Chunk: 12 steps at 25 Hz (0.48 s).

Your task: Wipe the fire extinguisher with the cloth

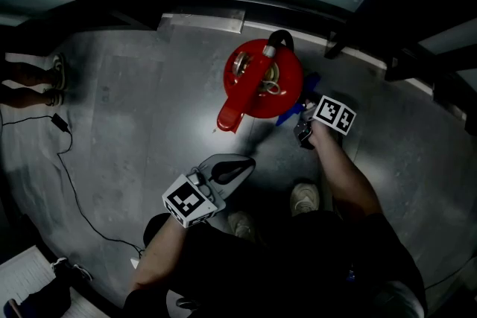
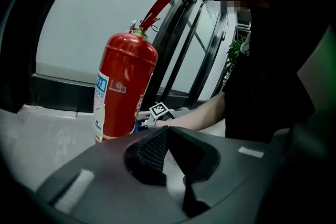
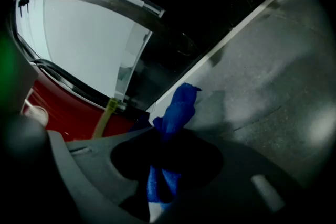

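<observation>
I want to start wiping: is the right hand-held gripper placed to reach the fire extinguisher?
Probably yes: the right hand-held gripper holds the cloth beside the fire extinguisher, nothing between them.

Left claw [image 1: 246,164] jaws together — empty, right claw [image 1: 299,120] clamped on cloth [image 3: 178,107], forearm extended

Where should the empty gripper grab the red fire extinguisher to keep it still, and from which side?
Probably the red lever handle on top of the fire extinguisher: it is thin, while the round body looks too wide for the jaws. The left gripper should open and come from its own side, since the right gripper holds the cloth opposite.
</observation>
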Each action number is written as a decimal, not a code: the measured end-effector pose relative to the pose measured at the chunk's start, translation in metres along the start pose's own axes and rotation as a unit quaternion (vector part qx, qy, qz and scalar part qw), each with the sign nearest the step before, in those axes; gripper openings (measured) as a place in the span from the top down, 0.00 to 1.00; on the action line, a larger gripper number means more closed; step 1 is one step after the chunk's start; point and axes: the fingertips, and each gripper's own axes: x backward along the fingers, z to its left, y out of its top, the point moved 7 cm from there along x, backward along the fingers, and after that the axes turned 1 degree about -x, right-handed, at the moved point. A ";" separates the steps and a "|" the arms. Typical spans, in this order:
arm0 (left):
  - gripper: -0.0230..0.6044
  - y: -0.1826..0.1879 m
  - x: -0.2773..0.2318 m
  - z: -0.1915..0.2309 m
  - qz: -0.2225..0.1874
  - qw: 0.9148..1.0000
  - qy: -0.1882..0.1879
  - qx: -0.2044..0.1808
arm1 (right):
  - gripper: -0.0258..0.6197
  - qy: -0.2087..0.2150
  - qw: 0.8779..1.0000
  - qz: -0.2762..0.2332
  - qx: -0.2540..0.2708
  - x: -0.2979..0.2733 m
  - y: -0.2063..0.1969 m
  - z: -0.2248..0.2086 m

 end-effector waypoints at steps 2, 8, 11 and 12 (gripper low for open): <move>0.95 0.004 -0.001 0.000 -0.005 1.000 -0.005 -0.004 | 0.80 0.022 1.000 -0.010 0.004 0.018 0.010 0.011; 0.95 0.012 -0.017 -0.004 -0.006 0.998 -0.048 -0.031 | 0.80 0.104 0.992 -0.058 0.041 0.096 0.054 0.071; 0.95 0.014 -0.028 -0.005 0.004 0.997 -0.071 -0.039 | 0.80 0.163 0.980 -0.071 0.089 0.141 0.073 0.123; 0.95 0.014 -0.032 -0.005 0.007 0.996 -0.078 -0.042 | 0.80 0.180 0.976 -0.072 0.101 0.155 0.077 0.140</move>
